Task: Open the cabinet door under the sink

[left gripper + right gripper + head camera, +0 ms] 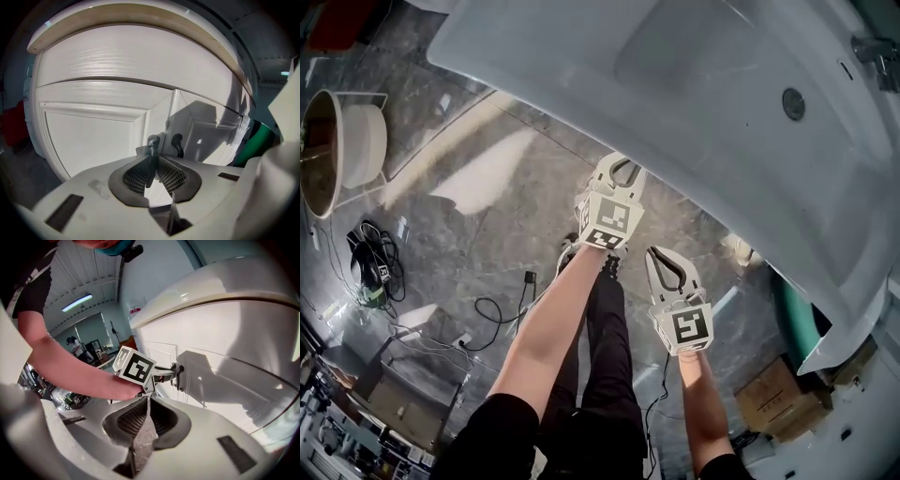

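The white cabinet under the sink [722, 103] fills the left gripper view, with two panelled doors [93, 140] meeting at a centre seam. Each door carries a dark handle beside the seam. My left gripper [151, 158] is shut on the left door's handle [152, 140]; the other handle [177, 144] stands free just to its right. The right gripper view shows the left gripper [164, 373] reaching to the handle [180, 374] from the side. From the head view it [624, 171] sits at the sink's lower edge. My right gripper [664, 267] [145, 401] hangs back, shut and empty.
A white bucket [342, 141] stands on the marble floor at far left, with cables [370, 262] and a dark device near it. A green object [797, 319] and a cardboard box [778, 389] sit right of the cabinet. The person's dark trousers [605, 356] are below the grippers.
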A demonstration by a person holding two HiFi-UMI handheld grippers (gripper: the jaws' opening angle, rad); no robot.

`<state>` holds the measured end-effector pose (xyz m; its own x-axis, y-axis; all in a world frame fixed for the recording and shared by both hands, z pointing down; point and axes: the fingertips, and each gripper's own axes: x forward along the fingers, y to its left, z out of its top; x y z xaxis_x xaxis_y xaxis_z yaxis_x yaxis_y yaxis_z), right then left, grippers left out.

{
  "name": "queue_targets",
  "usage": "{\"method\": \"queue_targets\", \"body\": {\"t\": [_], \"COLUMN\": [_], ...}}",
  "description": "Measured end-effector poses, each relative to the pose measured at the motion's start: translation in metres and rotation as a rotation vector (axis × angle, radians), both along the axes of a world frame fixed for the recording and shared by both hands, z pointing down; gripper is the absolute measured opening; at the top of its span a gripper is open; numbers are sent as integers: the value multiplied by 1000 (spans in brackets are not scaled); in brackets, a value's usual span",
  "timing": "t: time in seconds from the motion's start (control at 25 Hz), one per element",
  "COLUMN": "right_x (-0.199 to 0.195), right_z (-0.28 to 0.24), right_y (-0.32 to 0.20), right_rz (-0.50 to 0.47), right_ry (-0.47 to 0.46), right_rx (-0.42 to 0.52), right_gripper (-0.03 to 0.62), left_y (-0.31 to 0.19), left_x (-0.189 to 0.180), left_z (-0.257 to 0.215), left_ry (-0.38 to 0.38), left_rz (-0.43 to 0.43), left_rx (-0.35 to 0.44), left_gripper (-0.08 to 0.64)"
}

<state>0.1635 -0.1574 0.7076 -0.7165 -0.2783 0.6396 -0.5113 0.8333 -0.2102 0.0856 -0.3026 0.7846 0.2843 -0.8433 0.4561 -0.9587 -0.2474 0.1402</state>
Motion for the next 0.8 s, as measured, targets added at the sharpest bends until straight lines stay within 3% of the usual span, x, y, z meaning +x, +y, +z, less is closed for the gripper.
{"method": "queue_targets", "body": {"t": [0.16,0.4,0.8], "right_x": [-6,-27,-74], "right_z": [1,-7,-12], "right_y": [5,-2,20], "right_rz": [-22,-52,-169], "right_ry": [-13,0,-44], "right_rx": [5,1,22], "right_gripper": [71,71,72], "left_y": [16,75,139], "left_x": [-6,-29,-68], "left_z": [-1,-1,3], "left_ry": [-12,-5,-40], "left_rz": [-24,-182,-229], "left_rx": [18,1,-68], "left_gripper": [54,52,52]}}
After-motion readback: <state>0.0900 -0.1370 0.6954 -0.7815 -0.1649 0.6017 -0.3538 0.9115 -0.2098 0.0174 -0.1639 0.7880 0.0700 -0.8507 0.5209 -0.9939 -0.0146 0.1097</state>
